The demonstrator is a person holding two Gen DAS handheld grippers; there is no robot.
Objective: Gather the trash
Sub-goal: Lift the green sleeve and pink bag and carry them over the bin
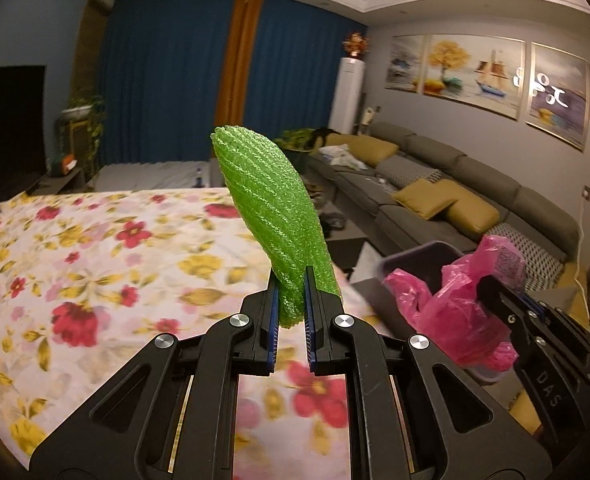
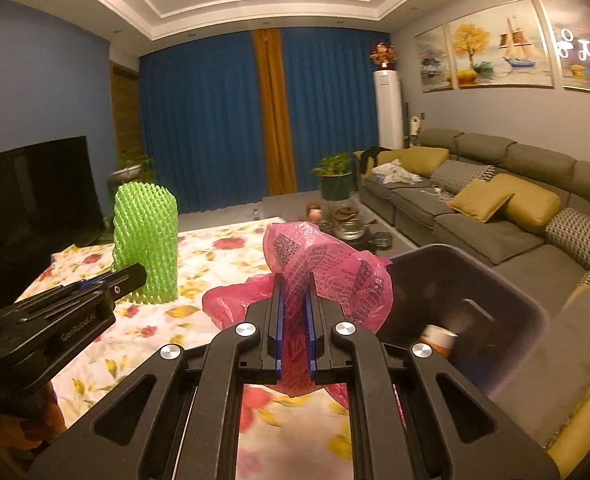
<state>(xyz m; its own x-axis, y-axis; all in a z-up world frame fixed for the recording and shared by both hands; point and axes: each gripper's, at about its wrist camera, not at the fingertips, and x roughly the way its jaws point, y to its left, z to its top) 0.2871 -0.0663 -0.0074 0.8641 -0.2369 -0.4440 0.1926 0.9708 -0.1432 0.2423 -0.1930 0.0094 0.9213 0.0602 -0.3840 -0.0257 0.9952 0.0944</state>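
- Left wrist view: the left gripper (image 1: 291, 300) has its fingers (image 1: 271, 304) pinching the lower end of a green foam net sleeve (image 1: 269, 204); the sleeve stands up from the fingers and leans toward the upper left.
- Under it lies a floral cloth (image 1: 95, 264), white with red and yellow flowers, covering a broad flat surface; what it covers cannot be told.
- Same view, lower right: the right gripper (image 1: 491, 288) comes in from the edge, clamped on a pink plastic bag (image 1: 455, 308). The bag sits in front of a dark purple bin (image 1: 419, 256).
- Right wrist view: the right gripper (image 2: 295, 300) has its fingers (image 2: 278, 312) pressed onto a fold of the pink plastic bag (image 2: 327, 272), which bears dark print and a square code. Loose bag bulges above and to both sides of the fingers.
- Just right of the bag stands the dark purple bin (image 2: 507, 280), its mouth open toward the camera; a cup with an orange band (image 2: 439, 338) lies inside.
- At left the left gripper (image 2: 131, 278) shows side-on with the green foam net sleeve (image 2: 145, 240) upright in it, over the floral cloth (image 2: 215, 256).
- Background: blue curtains (image 2: 203, 120) with an orange strip, a grey sofa (image 2: 495, 216) with mustard cushions, a dark screen (image 2: 51, 192) at left.
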